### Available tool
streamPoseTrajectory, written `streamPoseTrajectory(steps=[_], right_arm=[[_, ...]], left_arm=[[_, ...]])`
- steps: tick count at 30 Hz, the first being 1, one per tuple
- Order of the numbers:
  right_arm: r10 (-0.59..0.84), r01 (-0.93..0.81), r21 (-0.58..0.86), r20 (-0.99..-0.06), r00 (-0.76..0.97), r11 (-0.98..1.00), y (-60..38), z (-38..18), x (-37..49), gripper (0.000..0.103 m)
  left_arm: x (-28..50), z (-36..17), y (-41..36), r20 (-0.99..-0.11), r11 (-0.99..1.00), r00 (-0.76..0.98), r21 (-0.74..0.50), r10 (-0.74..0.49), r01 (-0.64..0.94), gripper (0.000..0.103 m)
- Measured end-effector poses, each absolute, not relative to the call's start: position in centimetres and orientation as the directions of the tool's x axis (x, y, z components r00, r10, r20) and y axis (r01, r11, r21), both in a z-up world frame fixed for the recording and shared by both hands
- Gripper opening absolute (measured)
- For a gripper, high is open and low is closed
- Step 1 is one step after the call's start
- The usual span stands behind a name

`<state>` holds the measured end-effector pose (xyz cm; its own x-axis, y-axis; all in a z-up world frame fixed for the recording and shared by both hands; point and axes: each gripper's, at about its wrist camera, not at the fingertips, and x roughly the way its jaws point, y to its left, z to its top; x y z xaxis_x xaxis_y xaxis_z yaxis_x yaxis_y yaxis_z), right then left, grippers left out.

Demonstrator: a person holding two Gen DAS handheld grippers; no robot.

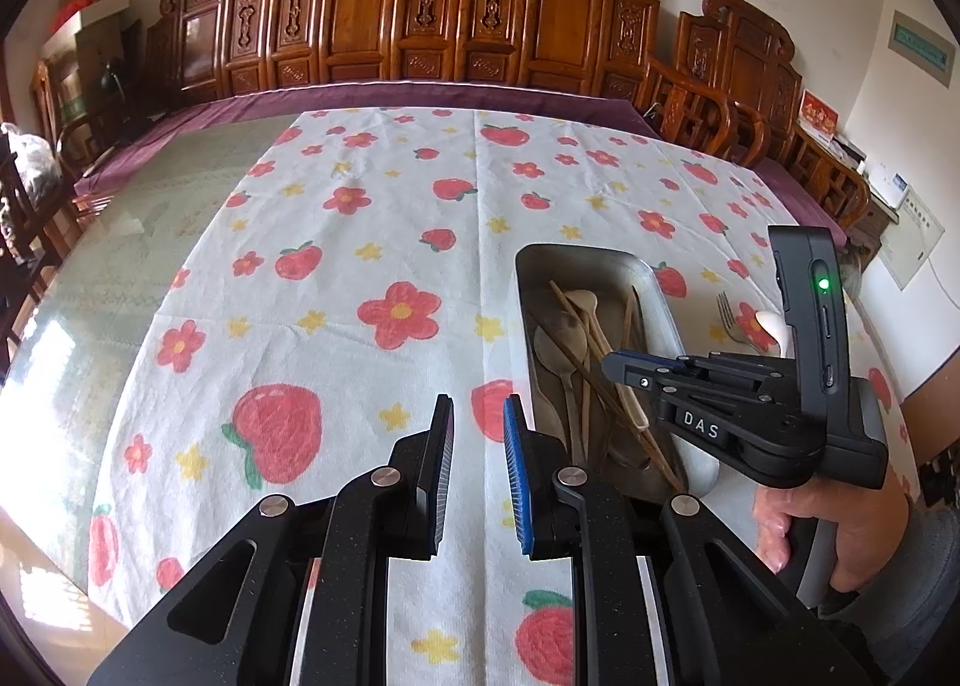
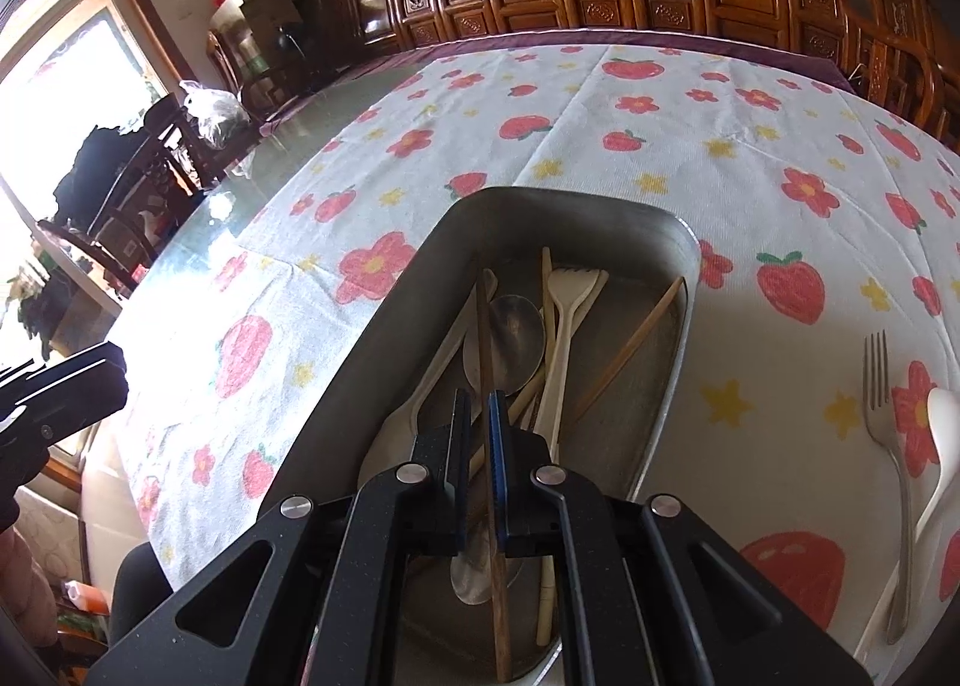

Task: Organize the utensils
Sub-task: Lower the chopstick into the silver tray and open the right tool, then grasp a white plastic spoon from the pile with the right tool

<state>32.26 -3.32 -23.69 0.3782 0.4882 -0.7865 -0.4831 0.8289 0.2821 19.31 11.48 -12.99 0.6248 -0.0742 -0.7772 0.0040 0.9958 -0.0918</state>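
A metal tray (image 2: pixel 570 197) on the flowered cloth holds several utensils: a metal spoon (image 2: pixel 516 332), a cream slotted spatula (image 2: pixel 570 290), pale wooden spoons and a light chopstick (image 2: pixel 636 344). My right gripper (image 2: pixel 479 395) hovers over the tray's near end, shut on a dark brown chopstick (image 2: pixel 483 326) that runs lengthwise between its pads. From the left wrist view the right gripper (image 1: pixel 612 365) reaches over the tray (image 1: pixel 576 251). My left gripper (image 1: pixel 477 404) stands open with nothing in it, above the cloth just left of the tray.
A metal fork (image 2: pixel 882 386) and a white spoon (image 2: pixel 942 434) lie on the cloth right of the tray. Bare glass tabletop (image 1: pixel 120 242) shows at the left. Carved wooden chairs (image 1: pixel 420 14) line the far edge. A person's hand (image 1: pixel 840 530) holds the right gripper.
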Motion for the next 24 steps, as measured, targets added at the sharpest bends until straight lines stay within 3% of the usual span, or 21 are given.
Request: streamPoseTrajectory(steps=[3, 8, 15, 20, 22, 24], right_arm=[[0.500, -0.488, 0.285, -0.771, 0.395, 0.825, -4.3, -22.5, 32.0, 0.008], [0.503, -0.501, 0.261, -0.741, 0.444, 0.825, -7.5, -20.0, 30.7, 0.008], [0.438, -0.458, 0.197, -0.740, 0.510, 0.867, -14.7, -18.9, 28.6, 0.008], [0.357, -0.384, 0.151, -0.754, 0.551, 0.911, -20.3, -19.7, 28.8, 0.009], [0.329, -0.352, 0.140, -0.758, 0.563, 0.925, -22.3, -20.1, 29.0, 0.017], [0.298, -0.325, 0.122, -0.764, 0.572, 0.938, -24.0, -20.7, 29.3, 0.018]], left_arm=[[19.2, -12.8, 10.9, -0.775, 0.996, 0.627, -0.090, -0.075, 0.008, 0.017], [19.1, -12.4, 9.5, -0.767, 0.995, 0.636, -0.092, -0.089, 0.029, 0.030], [19.5, -12.2, 6.6, -0.754, 0.991, 0.643, -0.115, -0.134, 0.071, 0.067], [20.0, -12.5, 4.4, -0.752, 0.988, 0.642, -0.120, -0.153, 0.096, 0.072], [20.2, -12.8, 3.6, -0.754, 0.987, 0.637, -0.122, -0.160, 0.102, 0.073], [20.2, -13.1, 2.8, -0.758, 0.986, 0.631, -0.123, -0.165, 0.111, 0.073]])
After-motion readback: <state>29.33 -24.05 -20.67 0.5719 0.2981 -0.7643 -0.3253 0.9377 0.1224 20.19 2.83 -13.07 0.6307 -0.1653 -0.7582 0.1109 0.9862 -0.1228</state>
